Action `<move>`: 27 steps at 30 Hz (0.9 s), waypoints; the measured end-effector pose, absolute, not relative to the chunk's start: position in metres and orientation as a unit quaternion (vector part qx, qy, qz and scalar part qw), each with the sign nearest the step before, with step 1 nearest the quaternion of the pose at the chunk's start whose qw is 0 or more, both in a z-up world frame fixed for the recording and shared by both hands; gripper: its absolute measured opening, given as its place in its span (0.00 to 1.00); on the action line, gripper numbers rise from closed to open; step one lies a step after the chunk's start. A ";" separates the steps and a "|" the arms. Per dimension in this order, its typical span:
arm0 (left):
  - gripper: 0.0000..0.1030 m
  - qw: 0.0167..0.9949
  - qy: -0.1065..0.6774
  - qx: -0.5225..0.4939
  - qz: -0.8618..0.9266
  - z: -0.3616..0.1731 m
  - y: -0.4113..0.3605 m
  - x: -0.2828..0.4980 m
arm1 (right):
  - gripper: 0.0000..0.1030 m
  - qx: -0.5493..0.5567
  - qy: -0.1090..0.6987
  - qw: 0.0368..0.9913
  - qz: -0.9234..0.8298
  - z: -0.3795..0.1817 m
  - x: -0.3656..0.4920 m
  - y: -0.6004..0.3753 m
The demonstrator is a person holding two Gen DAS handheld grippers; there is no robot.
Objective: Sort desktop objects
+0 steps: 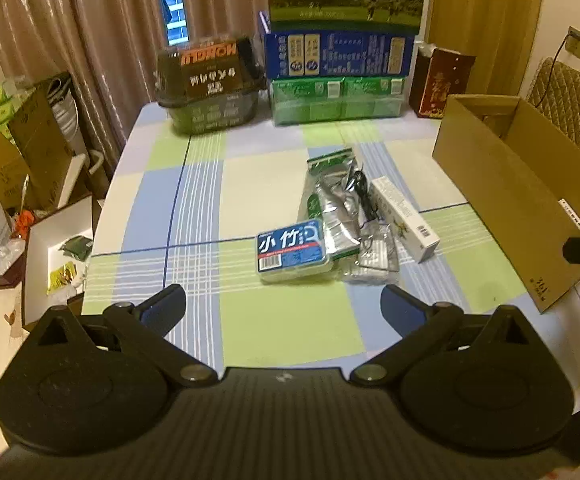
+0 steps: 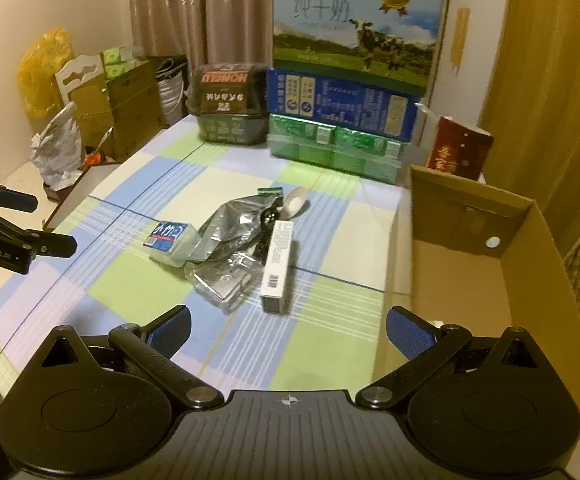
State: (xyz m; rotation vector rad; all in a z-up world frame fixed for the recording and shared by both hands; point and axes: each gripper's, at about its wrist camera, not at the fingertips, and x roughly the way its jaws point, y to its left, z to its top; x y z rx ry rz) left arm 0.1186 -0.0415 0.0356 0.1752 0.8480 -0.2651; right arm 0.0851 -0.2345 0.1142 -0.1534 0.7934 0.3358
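Observation:
A pile of small things lies mid-table: a blue-labelled plastic case (image 1: 291,249) (image 2: 168,237), a silver and green foil pouch (image 1: 331,204) (image 2: 230,224), a long white carton (image 1: 403,218) (image 2: 276,266), a clear packet (image 1: 369,258) (image 2: 224,278), a black cord (image 1: 363,194) and a white roll (image 2: 295,202). An open cardboard box (image 1: 505,200) (image 2: 489,264) stands at the right. My left gripper (image 1: 284,304) is open and empty, short of the pile. My right gripper (image 2: 290,330) is open and empty, near the box's left wall.
Stacked milk cartons (image 1: 341,52) (image 2: 345,92), a dark shrink-wrapped pack (image 1: 210,84) (image 2: 226,104) and a red box (image 1: 439,80) (image 2: 459,148) line the table's back edge. Boxes and bags crowd the floor at left (image 1: 30,152). The checked tablecloth (image 1: 250,184) covers the table.

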 end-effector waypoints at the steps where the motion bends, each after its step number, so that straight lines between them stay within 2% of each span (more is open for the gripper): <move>1: 0.99 0.898 0.413 0.082 -0.128 0.032 -0.039 0.121 | 0.98 -0.074 0.386 0.905 0.164 0.111 0.089 -0.232; 9: 0.99 0.888 0.432 0.053 -0.147 -0.003 -0.036 0.154 | 0.97 -0.065 0.406 0.896 0.167 0.080 0.127 -0.217; 16: 0.99 0.885 0.437 0.039 -0.152 -0.032 -0.042 0.191 | 0.79 -0.071 0.429 0.884 0.172 0.046 0.165 -0.206; 21: 0.98 0.884 0.439 0.025 -0.158 -0.051 -0.044 0.217 | 0.71 -0.068 0.437 0.880 0.173 0.027 0.189 -0.201; 27: 0.97 0.880 0.441 0.008 -0.176 -0.074 -0.047 0.241 | 0.66 -0.062 0.447 0.877 0.167 0.008 0.216 -0.199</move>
